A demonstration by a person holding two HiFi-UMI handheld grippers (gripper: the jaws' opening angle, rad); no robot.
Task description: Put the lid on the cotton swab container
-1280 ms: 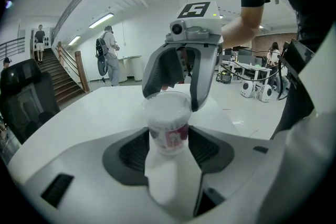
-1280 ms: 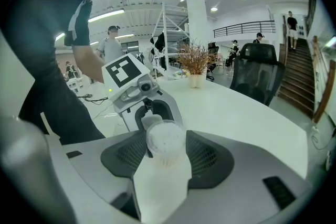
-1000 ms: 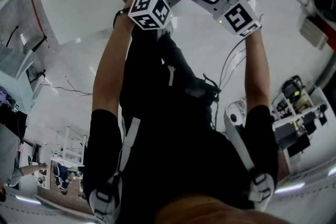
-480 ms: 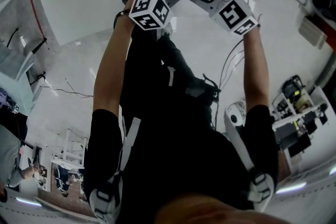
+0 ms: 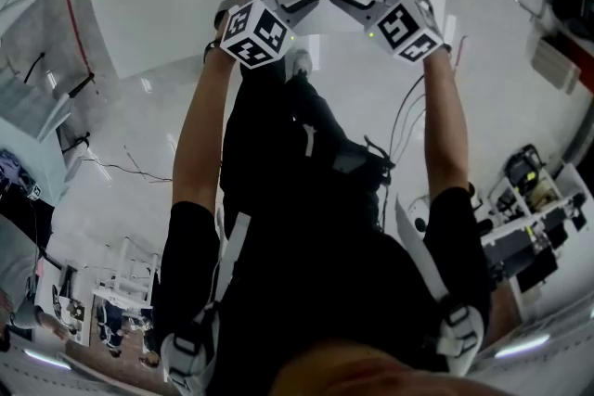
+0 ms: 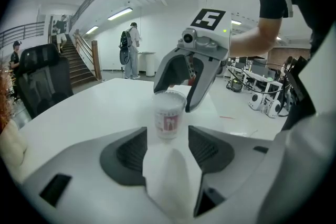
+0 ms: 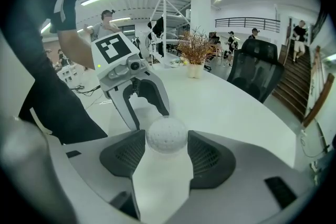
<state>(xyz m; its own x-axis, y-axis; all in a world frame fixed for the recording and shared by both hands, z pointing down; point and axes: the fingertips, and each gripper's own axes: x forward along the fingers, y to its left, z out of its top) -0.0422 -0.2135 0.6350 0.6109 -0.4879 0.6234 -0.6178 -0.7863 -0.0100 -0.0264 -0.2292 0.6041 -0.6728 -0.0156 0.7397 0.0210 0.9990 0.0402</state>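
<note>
Currently, both hand-held grippers are held out over the white worktop with their tips meeting. At left, the left hand-held gripper is clenched on the cotton swab container, a small clear cylinder with a red-and-white label, which stands upright between its jaws at their tips. That gripper's marker cube faces the head camera. The opposing gripper's jaws reach the container's top rim. Moving right, the lid, white, domed and dimpled, is grasped by the right hand-held gripper and touches both jaws. In the head view the lid appears as a white round shape between the two sets of jaw tips. Whether the lid is seated on the container or only held against its rim cannot be determined from any view. The right marker cube is likewise turned towards the head camera. In the right gripper view, a potted dry plant stands farther along the worktop, and a black office chair stands to the right of it.
</note>
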